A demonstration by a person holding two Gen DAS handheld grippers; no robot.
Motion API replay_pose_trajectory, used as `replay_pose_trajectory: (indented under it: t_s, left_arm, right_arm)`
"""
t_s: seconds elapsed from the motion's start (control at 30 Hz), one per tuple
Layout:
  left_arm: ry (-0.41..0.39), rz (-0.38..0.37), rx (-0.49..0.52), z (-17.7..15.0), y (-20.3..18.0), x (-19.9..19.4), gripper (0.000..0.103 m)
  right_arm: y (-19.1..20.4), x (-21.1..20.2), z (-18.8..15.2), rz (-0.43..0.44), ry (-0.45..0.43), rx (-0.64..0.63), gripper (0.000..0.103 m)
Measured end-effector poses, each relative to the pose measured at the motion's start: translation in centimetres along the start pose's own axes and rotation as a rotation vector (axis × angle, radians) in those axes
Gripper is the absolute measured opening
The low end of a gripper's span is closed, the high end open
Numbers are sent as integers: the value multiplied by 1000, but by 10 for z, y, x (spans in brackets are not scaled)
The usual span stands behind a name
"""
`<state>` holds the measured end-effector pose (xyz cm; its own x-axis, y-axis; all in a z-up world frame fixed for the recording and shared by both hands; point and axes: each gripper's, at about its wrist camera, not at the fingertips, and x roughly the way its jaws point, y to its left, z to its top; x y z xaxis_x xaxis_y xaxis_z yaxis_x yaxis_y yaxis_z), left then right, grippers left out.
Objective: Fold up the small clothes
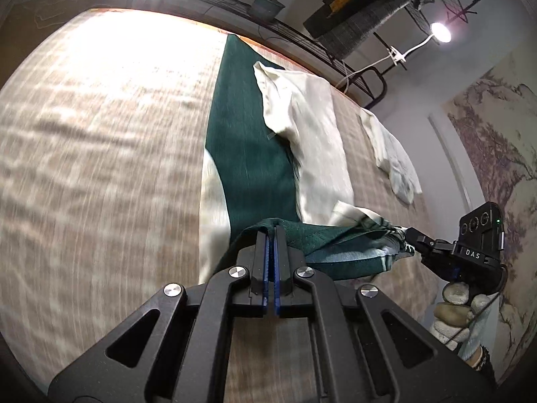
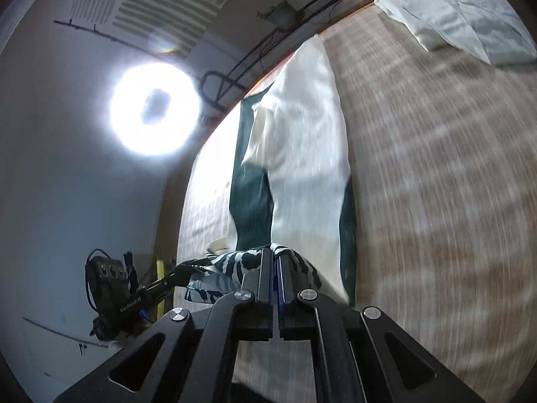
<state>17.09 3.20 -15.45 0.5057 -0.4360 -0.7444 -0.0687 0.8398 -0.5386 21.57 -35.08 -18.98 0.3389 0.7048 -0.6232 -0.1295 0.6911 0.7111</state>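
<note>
A green and white garment (image 1: 248, 141) lies stretched along the beige plaid table (image 1: 100, 154). My left gripper (image 1: 272, 228) is shut on the garment's green near edge and holds it lifted. My right gripper (image 2: 274, 252) is shut on the same edge further along, where a green and white striped lining (image 2: 228, 265) shows. The right gripper also shows in the left wrist view (image 1: 411, 235), pinching the cloth at the right. The left gripper shows in the right wrist view (image 2: 174, 273) at the lower left. The garment's white panel (image 2: 302, 127) runs away towards the far edge.
A folded white cloth (image 1: 392, 154) lies on the table to the right, also in the right wrist view (image 2: 459, 13). A black wire rack (image 1: 302, 40) with a potted plant (image 1: 266, 3) runs along the far edge. A ring lamp (image 2: 156, 107) glares at the left.
</note>
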Motion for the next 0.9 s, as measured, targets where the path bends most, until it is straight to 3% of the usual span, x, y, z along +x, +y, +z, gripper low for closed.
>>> replay_pose_trajectory:
  t_s: [0.33,0.53,0.6,0.63,0.67,0.7,0.73,0.77,0.9]
  left_arm:
    - [10,82,-24,39,13,51,0]
    - [-12,104,-15,51,16,62,0]
    - [-36,124,-5,54,14,61,0]
    - [-40,138,-7,56,15,61,7]
    - [-41,132,-14,59,16,59,12]
    - [-50,120,-24,60,17,56,23]
    - [-70,112,-33,62,18,51,33]
    - [-87,110,-33,62,19,47,36]
    - [-95,102,-13,65,19,40,37]
  right_arm:
    - [-14,38,52,-66,10,51,0]
    - [-24,51,67,-90,4,64,0]
    - [-24,52,70,-90,-2,50,5]
    - [-24,54,72,-105,-1,43,12]
    - [-22,54,73,-127,2,33,30]
    - [-20,51,74,-150,-7,18,33]
    - [-19,50,76,-158,-22,9,33]
    - [-17,48,76,-158,-26,-6,31]
    - [-6,45,71,-165,-19,-76,30]
